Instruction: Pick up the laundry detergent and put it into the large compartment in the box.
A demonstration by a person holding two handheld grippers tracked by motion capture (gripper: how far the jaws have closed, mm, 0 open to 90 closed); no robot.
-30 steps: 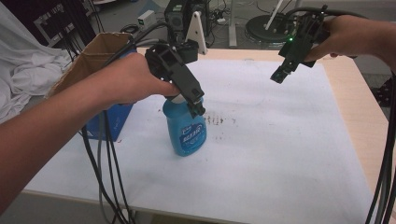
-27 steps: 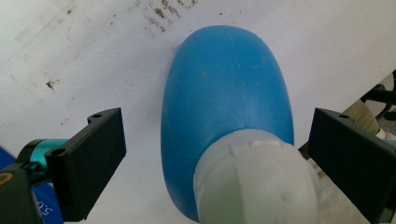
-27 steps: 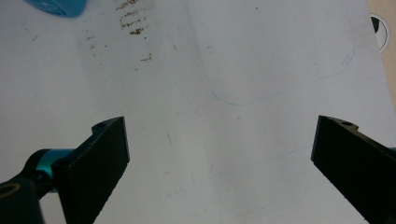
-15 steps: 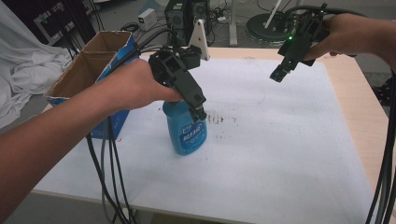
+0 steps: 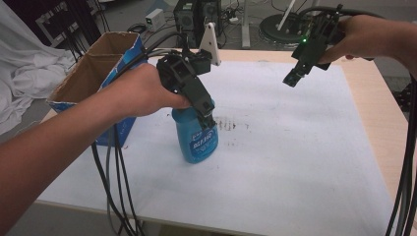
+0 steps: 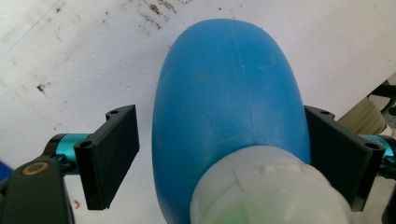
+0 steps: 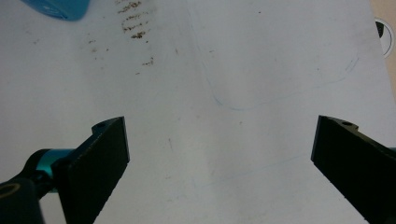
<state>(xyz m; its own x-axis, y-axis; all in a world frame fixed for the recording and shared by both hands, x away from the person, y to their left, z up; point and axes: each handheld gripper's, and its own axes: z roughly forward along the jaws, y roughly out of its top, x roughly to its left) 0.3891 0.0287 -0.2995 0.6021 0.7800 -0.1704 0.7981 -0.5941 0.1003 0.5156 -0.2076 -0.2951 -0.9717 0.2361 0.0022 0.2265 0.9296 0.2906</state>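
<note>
A lab or workshop, suggested by computer towers (image 5: 196, 17) on the floor, tangled cables (image 5: 74, 22), a white-covered table (image 5: 295, 147), draped white sheeting (image 5: 24, 78)

Bottle (image 5: 196, 140) upright on sheet (image 5: 295, 162), left of centre; box (image 5: 93, 78) at table (image 5: 378, 128) left edge, beside bottle.

Blue plastic bottle (image 5: 198, 140) with a white cap and printed label, standing upright on the white table cover beside brown specks
</note>
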